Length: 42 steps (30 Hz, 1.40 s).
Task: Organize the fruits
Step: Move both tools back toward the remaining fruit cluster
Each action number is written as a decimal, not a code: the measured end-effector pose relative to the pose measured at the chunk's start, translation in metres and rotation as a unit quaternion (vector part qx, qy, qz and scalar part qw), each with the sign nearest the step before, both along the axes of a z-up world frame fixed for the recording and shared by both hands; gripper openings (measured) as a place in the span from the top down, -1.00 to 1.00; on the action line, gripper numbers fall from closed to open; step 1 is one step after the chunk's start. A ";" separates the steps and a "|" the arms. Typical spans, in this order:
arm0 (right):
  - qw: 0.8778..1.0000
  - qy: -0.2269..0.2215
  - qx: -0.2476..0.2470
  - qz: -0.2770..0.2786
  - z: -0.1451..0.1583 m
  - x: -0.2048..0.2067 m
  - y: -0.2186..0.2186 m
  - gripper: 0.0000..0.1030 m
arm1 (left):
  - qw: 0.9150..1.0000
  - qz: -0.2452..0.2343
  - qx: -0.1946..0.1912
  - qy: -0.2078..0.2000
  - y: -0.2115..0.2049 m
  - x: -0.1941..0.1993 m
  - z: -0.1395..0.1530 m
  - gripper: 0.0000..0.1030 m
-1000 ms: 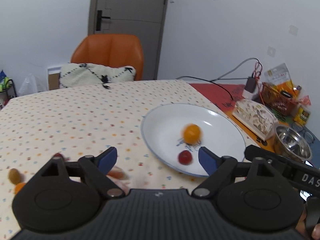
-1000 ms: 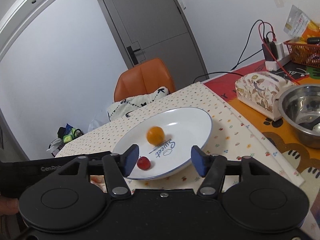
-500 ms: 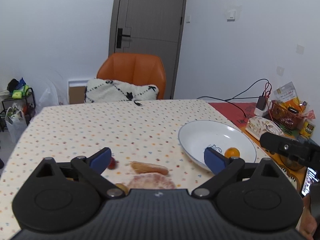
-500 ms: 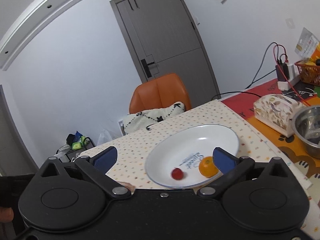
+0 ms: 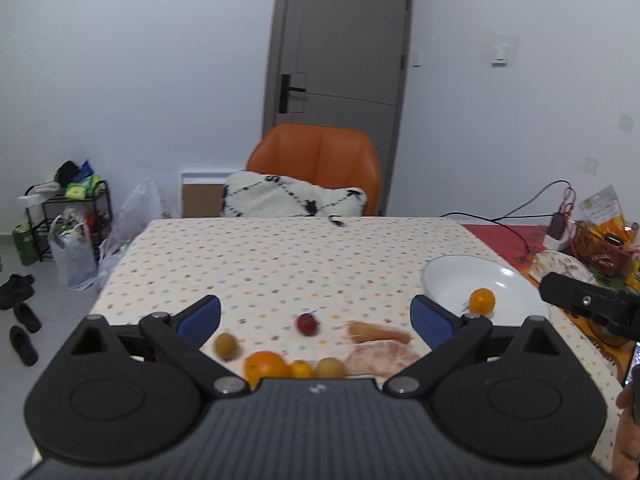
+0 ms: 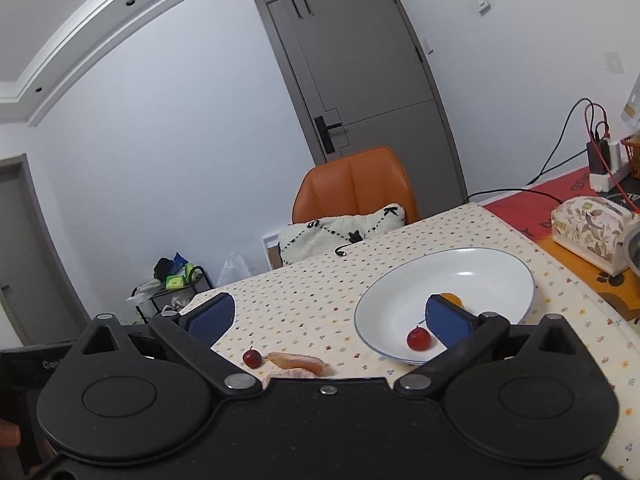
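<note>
moved: both grippers pulled back from plate (image 6: 500,264); jaws have just been opening, nothing between.
table (image 5: 280,256): plate near right edge, holds small orange (image 5: 481,300) and red fruit (image 6: 418,338).
left gripper (image 5: 316,316): wide open, empty.
right gripper (image 6: 328,312): wide open, empty.
loose fruit: big orange (image 5: 266,364), kiwis, cherry (image 5: 307,323) at near edge.
risk: round fruit may roll off if nudged.
hidden: near-edge fruit partly behind gripper body.
</note>
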State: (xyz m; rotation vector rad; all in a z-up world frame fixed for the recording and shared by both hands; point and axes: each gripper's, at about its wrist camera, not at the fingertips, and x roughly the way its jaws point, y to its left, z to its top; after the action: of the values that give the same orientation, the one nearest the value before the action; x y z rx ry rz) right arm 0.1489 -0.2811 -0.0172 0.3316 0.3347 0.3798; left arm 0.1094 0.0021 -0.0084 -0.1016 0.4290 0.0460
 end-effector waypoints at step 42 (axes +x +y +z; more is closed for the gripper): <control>0.987 0.093 -0.067 0.116 -0.052 0.048 0.072 -0.66 | 0.997 0.009 -0.049 0.066 0.046 0.029 -0.068 -0.85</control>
State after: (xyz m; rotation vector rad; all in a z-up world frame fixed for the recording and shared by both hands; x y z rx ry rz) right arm 0.1972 -0.2090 -0.0690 0.1964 0.5813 0.5531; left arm 0.1385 0.0476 -0.0764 -0.1994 0.5617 0.0505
